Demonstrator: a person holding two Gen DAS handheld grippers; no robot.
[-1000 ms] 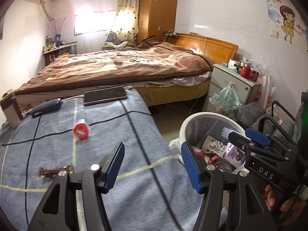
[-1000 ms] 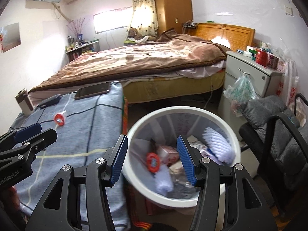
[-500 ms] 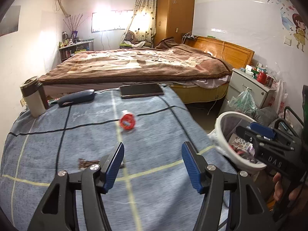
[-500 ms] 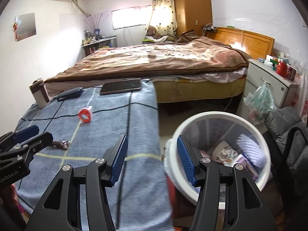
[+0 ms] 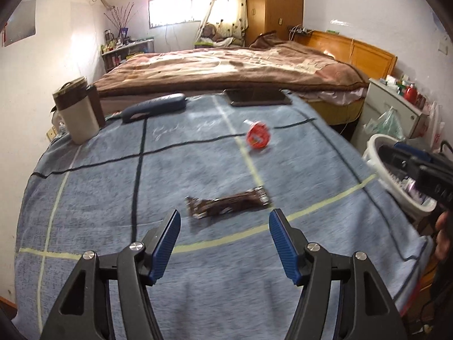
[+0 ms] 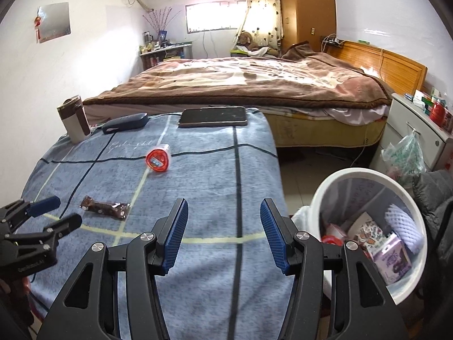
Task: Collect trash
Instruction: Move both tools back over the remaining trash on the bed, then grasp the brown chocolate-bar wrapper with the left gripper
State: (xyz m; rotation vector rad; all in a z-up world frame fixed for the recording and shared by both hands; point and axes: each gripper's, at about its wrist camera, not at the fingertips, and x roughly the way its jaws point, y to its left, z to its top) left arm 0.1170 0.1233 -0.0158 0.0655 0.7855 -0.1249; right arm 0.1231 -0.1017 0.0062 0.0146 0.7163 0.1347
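A brown snack wrapper (image 5: 228,202) lies on the blue cloth-covered table (image 5: 113,198), just ahead of my open, empty left gripper (image 5: 223,226). It also shows in the right wrist view (image 6: 104,207), near the left gripper (image 6: 53,211). A small cup with a red lid (image 5: 257,137) lies on its side farther back, also in the right wrist view (image 6: 158,160). My right gripper (image 6: 223,218) is open and empty over the table's right part. The white trash bin (image 6: 354,172) stands to its right, holding several pieces of trash, and shows in the left wrist view (image 5: 376,147).
At the table's far edge stand a thermos cup (image 5: 76,113), a dark blue case (image 5: 155,107) and a tablet (image 6: 212,116). A bed (image 6: 254,82) lies beyond. A white nightstand (image 6: 410,124) and a grey chair (image 6: 433,189) are at the right.
Both grippers swung left from the bin toward the table. The brown wrapper now lies centred just ahead of the left gripper. Both grippers stayed open.
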